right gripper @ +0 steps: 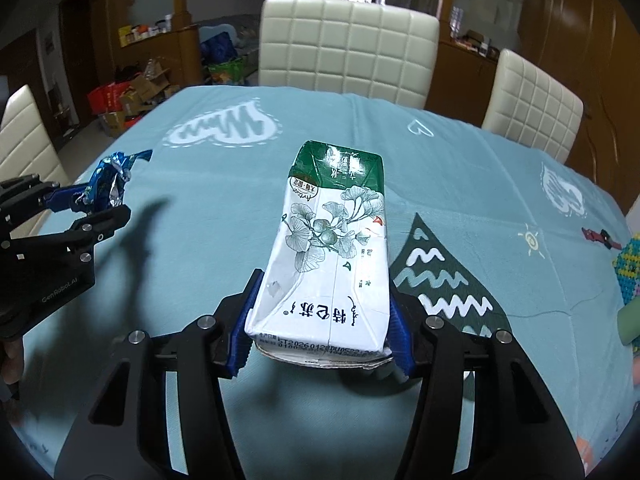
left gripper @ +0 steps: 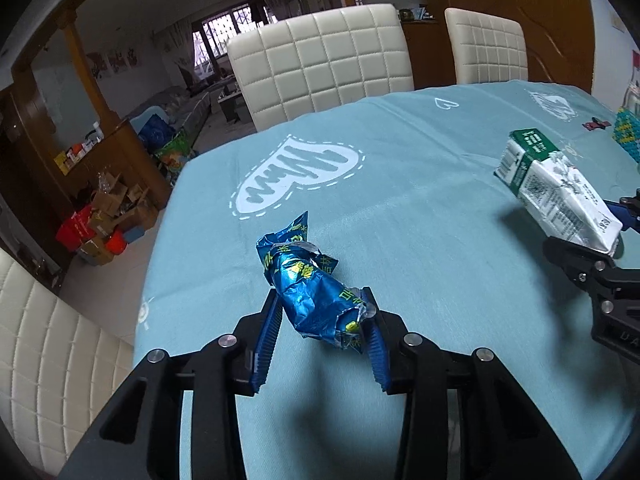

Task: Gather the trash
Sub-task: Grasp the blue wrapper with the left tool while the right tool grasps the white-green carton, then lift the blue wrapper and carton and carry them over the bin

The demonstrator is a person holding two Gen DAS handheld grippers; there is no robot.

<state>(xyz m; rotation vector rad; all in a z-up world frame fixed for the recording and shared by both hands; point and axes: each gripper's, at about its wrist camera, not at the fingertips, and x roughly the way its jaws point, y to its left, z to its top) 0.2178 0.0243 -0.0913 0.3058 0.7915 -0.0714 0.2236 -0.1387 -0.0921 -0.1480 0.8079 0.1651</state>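
Note:
A crumpled blue foil wrapper (left gripper: 304, 276) is pinched between the blue pads of my left gripper (left gripper: 320, 296), which is shut on it and holds it a little above the light-blue tablecloth (left gripper: 400, 160). In the right wrist view, my right gripper (right gripper: 325, 284) is shut on the bottom end of a white and green drink carton (right gripper: 336, 232), which juts forward over the table. The carton (left gripper: 556, 188) also shows at the right of the left wrist view. The wrapper (right gripper: 110, 180) and left gripper (right gripper: 100, 204) show at the left of the right wrist view.
White quilted chairs (left gripper: 320, 60) (left gripper: 486, 44) stand along the table's far side, and another (left gripper: 48, 360) at its left. A colourful crocheted piece (right gripper: 628, 268) lies at the table's right edge. Boxes and clutter (left gripper: 108, 216) sit on the floor beyond the left corner.

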